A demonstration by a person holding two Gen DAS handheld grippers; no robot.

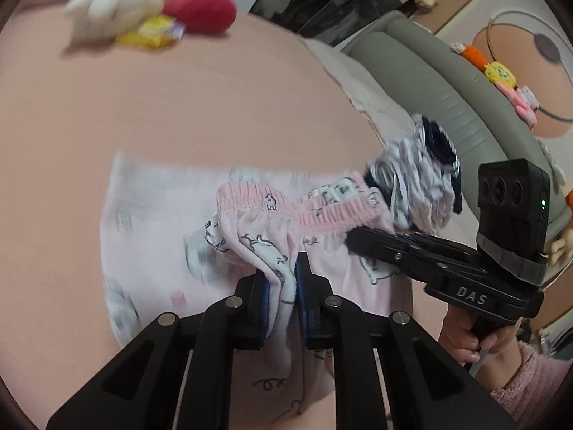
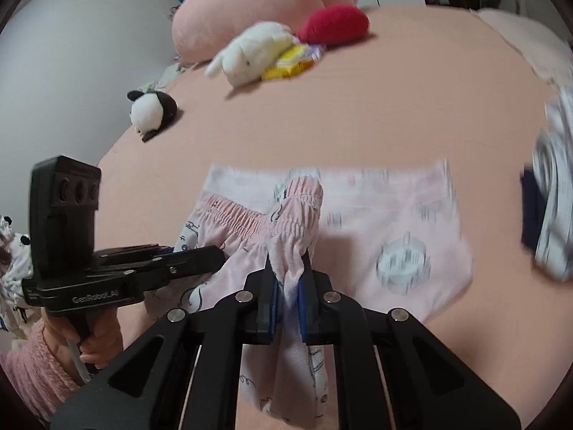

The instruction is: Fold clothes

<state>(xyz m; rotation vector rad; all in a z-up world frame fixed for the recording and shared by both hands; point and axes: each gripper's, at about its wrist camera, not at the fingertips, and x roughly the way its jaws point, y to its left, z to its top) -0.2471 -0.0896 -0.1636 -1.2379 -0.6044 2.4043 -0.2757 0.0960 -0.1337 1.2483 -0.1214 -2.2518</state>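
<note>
Pink printed pants [image 1: 247, 195] with an elastic waistband hang bunched above the pink bed sheet [image 1: 179, 107]. In the left wrist view my left gripper [image 1: 281, 274] is shut on a fold of the pants just below the waistband. My right gripper [image 1: 354, 240] reaches in from the right, its tips against the same waistband. In the right wrist view my right gripper [image 2: 288, 267] is shut on the pants [image 2: 229, 215] near the waistband's end, and my left gripper [image 2: 216, 254] grips them from the left. The pant legs drop out of sight below the fingers.
A second pale pink printed garment [image 2: 394, 222] lies flat on the bed behind the pants. A crumpled navy and white striped garment [image 1: 419, 179] sits at the bed's right. A white plush [image 2: 250, 53], a red plush [image 2: 333, 23], a panda plush [image 2: 152, 109] and a pink pillow [image 2: 247, 7] lie farther back.
</note>
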